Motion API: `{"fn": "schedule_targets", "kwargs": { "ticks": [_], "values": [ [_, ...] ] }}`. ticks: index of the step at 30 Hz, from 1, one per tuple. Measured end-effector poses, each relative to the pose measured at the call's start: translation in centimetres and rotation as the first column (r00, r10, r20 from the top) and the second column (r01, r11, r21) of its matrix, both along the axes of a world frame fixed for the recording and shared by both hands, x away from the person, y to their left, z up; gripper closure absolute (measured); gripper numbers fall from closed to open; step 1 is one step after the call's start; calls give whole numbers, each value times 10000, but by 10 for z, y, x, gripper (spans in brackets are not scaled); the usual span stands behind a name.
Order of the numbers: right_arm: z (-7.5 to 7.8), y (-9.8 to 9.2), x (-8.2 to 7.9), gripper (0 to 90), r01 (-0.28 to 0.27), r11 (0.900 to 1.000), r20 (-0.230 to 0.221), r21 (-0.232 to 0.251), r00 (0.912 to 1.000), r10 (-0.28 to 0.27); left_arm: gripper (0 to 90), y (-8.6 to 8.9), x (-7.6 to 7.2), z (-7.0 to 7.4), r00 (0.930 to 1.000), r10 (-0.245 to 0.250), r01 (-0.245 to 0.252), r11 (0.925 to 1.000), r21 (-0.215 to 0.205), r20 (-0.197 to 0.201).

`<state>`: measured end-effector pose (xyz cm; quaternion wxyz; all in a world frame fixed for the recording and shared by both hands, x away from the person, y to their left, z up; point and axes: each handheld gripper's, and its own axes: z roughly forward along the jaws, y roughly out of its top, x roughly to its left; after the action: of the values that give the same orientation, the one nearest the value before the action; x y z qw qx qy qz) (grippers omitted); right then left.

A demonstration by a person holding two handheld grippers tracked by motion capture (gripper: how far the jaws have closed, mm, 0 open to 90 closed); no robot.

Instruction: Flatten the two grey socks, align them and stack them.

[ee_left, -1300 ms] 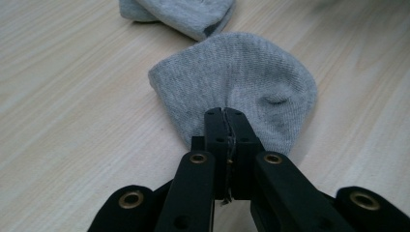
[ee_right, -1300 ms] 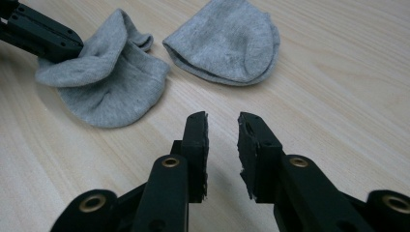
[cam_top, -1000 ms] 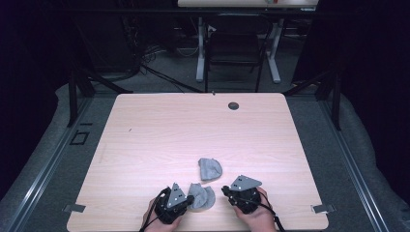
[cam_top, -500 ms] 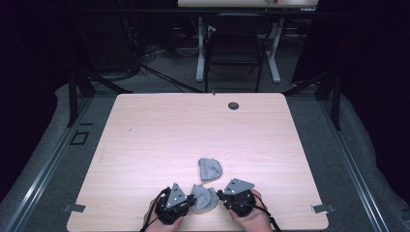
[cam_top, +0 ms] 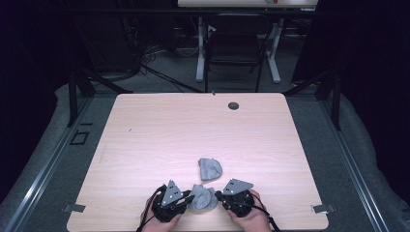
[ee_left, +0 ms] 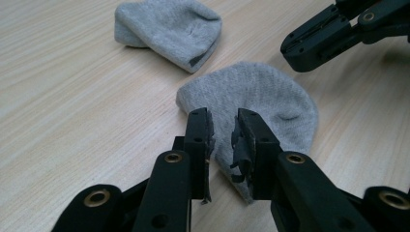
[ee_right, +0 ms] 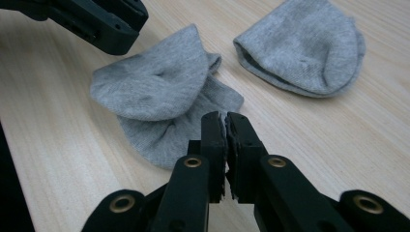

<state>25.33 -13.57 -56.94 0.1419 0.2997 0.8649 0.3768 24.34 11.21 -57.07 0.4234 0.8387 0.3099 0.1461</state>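
Two grey socks lie on the light wooden table (cam_top: 193, 125). The near sock (cam_top: 202, 199) (ee_left: 261, 92) (ee_right: 154, 87) is folded over on itself and sits close to the front edge, between the two grippers. My left gripper (cam_top: 189, 198) (ee_left: 223, 121) has just been opening. Its jaws stand apart over the sock's near edge, and the pads do not press on the cloth. My right gripper (cam_top: 217, 194) (ee_right: 224, 118) is shut with nothing between its jaws, its tips at the sock's other edge. The far sock (cam_top: 210, 168) (ee_left: 169, 29) (ee_right: 304, 48) lies bunched a little beyond.
A dark round cable hole (cam_top: 233, 105) sits near the table's far edge. Both hands rest at the front edge. Beyond the table stand a chair (cam_top: 234, 53) and white desk legs on a dark floor.
The left gripper's jaws have opened off the near sock. The right gripper has shifted slightly left toward the sock. The far sock has not moved.
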Motion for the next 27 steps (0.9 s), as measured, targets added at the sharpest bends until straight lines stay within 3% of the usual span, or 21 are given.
{"fn": "schedule_targets", "kwargs": {
  "ticks": [16, 27],
  "values": [
    [-3, 9, 2, 875, -350, 9993, -227, 146, 9991, 353, 695, -11, -10, 6, 9993, -366, 368, 9992, -157, 100],
    [-9, 9, 5, 867, -292, 9993, -403, 235, 9987, 302, 641, -27, -19, 1, 9960, -880, 876, 9958, 278, 138]
  ]
}}
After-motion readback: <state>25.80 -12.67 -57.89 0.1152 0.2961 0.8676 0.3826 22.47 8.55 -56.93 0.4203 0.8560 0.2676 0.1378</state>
